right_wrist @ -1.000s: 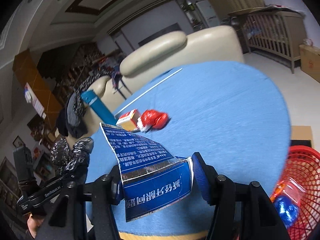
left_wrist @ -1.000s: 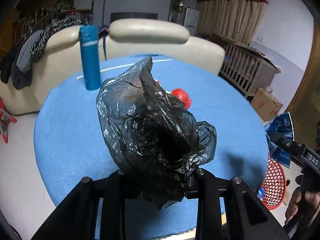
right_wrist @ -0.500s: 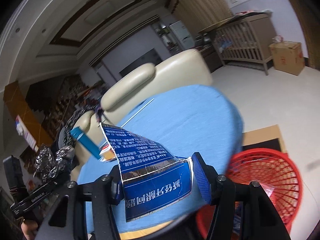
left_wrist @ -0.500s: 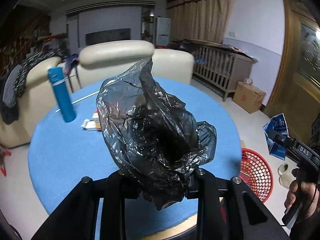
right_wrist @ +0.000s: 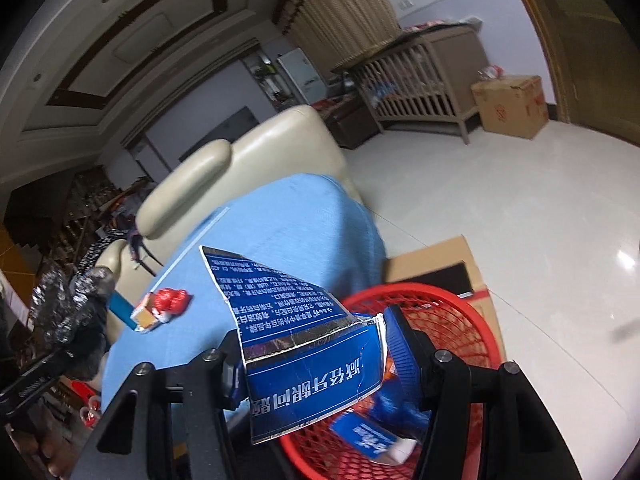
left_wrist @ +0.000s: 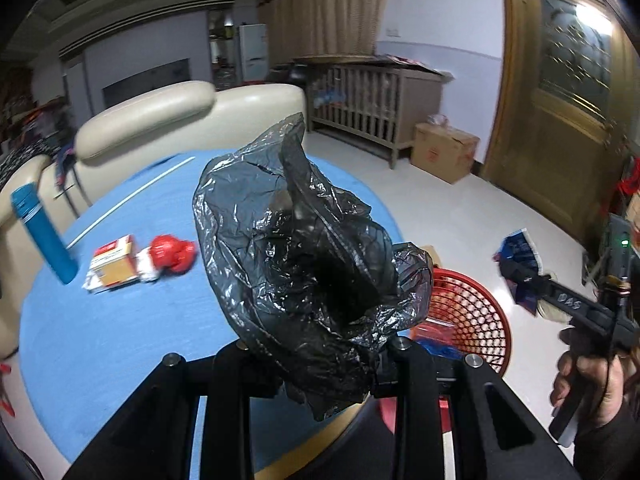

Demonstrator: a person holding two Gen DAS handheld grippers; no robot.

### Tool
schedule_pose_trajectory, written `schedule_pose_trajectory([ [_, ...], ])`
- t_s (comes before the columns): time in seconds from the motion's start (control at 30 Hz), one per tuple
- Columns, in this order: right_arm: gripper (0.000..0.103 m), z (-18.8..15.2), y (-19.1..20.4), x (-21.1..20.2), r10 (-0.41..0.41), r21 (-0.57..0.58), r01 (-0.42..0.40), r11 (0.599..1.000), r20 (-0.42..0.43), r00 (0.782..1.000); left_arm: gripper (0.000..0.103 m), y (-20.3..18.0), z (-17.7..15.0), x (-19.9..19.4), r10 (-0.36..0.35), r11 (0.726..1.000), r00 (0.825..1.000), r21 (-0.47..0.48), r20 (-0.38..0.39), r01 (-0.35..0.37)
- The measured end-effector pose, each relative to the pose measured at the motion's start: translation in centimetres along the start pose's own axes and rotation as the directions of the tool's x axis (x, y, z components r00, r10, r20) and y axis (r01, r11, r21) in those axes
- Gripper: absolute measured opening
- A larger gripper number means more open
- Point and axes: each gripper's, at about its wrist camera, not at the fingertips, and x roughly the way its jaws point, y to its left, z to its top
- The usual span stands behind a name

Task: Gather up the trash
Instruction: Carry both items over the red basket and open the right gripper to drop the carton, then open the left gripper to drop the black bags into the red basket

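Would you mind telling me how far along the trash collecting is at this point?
Partly done. Some wrappers already lie in the red basket on the floor. In hand: the left gripper is shut on a crumpled black plastic bag, and the right gripper holds a torn blue carton above the basket. Left on the blue table: a small box and a red wrapper.

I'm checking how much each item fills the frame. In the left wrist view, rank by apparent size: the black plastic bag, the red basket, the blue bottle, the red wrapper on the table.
1. black plastic bag, though it is nearest the camera
2. red basket, partly hidden
3. blue bottle
4. red wrapper
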Motion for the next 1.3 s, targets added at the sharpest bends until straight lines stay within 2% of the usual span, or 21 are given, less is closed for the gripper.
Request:
schedule_pose_trajectory([
  [0.2,0.062,-1.5,-2.8,1.6,-0.069,0.034,0.071,0.997,-0.06,0.996,0.031,-3.3,0.2,1.3,-0.045,0.998,0.999,0.049,-0.023,0.046],
  [0.4,0.074,-2.5,-5.2,3.5,-0.144,0.076,0.154,0.985,-0.123,0.982,0.031,-6.1,0.3,3.0,-0.077,0.993,0.995,0.09,-0.058,0.082],
  [0.53,0.083,-2.5,-6.0,3.2,-0.154,0.095,0.165,0.982,-0.115,0.981,0.031,-7.6,0.4,4.3,-0.087,0.99,0.993,0.108,-0.083,0.095],
  [0.77,0.085,-1.9,-6.7,2.2,-0.134,0.117,0.144,0.983,-0.089,0.987,0.031,-10.6,0.6,6.4,-0.11,0.981,0.986,0.146,-0.124,0.128],
  [1.1,0.086,-1.4,-8.1,0.7,-0.125,0.178,0.133,0.975,-0.056,0.991,0.031,-12.7,0.1,8.5,-0.125,0.972,0.978,0.175,-0.169,0.154],
  [1.3,0.087,-1.0,-8.7,-0.3,-0.139,0.209,0.142,0.967,-0.032,0.99,0.035,-13.9,-0.2,10.4,-0.165,0.96,0.961,0.186,-0.224,0.208],
])
